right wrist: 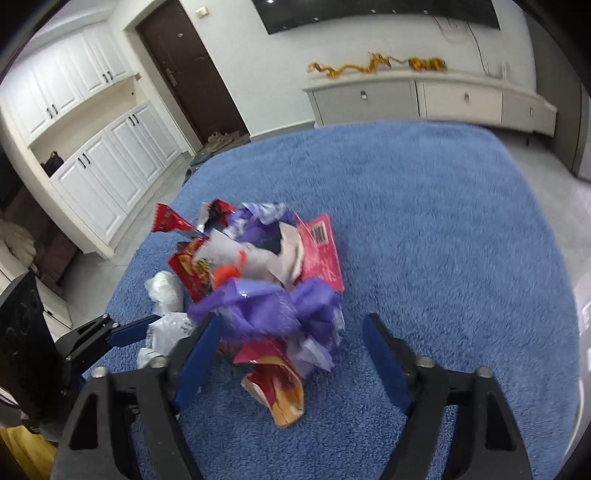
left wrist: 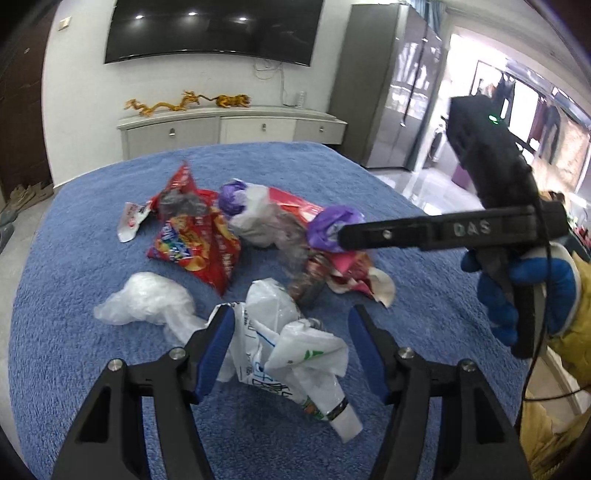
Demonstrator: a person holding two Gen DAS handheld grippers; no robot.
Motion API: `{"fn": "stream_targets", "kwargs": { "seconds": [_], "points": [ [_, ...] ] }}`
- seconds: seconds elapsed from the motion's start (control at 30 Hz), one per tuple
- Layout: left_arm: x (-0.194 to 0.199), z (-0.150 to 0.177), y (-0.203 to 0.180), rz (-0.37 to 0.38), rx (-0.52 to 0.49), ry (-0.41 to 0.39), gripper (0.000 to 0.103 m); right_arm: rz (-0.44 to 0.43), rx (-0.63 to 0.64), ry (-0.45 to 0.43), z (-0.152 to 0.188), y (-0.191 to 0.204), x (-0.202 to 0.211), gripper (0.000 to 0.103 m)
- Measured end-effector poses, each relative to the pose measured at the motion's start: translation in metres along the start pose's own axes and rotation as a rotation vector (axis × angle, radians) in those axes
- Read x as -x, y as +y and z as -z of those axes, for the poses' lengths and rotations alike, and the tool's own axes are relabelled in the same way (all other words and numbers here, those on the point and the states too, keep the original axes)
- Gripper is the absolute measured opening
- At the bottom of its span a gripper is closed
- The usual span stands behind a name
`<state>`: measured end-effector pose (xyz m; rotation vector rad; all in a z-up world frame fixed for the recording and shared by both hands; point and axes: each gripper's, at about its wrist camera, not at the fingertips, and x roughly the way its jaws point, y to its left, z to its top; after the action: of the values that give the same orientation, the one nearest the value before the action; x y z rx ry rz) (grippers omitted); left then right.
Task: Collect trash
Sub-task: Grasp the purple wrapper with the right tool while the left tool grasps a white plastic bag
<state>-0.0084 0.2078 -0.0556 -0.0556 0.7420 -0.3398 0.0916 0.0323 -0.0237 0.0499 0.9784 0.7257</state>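
Blue fleecy blanket [left wrist: 92,229] under wrappers [left wrist: 195,236], TV [left wrist: 210,29] beyond; both grippers' fingers [left wrist: 218,350] wide apart, empty

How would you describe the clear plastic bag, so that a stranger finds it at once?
Start at the blue blanket and find the trash pile in its middle. The clear plastic bag lies alone at the pile's left edge, just below the red chip bag, ahead of the left gripper. Only it is see-through, crumpled and unprinted; the white bag beside it carries print.
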Motion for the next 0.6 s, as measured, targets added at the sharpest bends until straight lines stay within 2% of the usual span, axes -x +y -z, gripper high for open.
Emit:
{"fn": "stream_targets", "kwargs": {
  "seconds": [0.03,0.2,0.37,0.6],
  "points": [
    [-0.001,0.0,-0.002,0.007,-0.004,0.007,0.051,-0.008,-0.005,-0.01,0.001,-0.004,0.002,0.05],
    [-0.003,0.0,-0.008,0.021,0.014,0.024,0.036,-0.014,0.006,-0.046,0.006,-0.009,0.021,0.045],
    [0.004,0.002,-0.018,0.021,0.029,0.022,0.033,-0.023,0.017,-0.088,0.012,-0.01,0.043,0.044],
    [0.027,-0.003,-0.031,-0.016,0.022,-0.009,0.03,-0.026,0.0,-0.172,0.021,-0.012,0.082,0.044]
  ]
}}
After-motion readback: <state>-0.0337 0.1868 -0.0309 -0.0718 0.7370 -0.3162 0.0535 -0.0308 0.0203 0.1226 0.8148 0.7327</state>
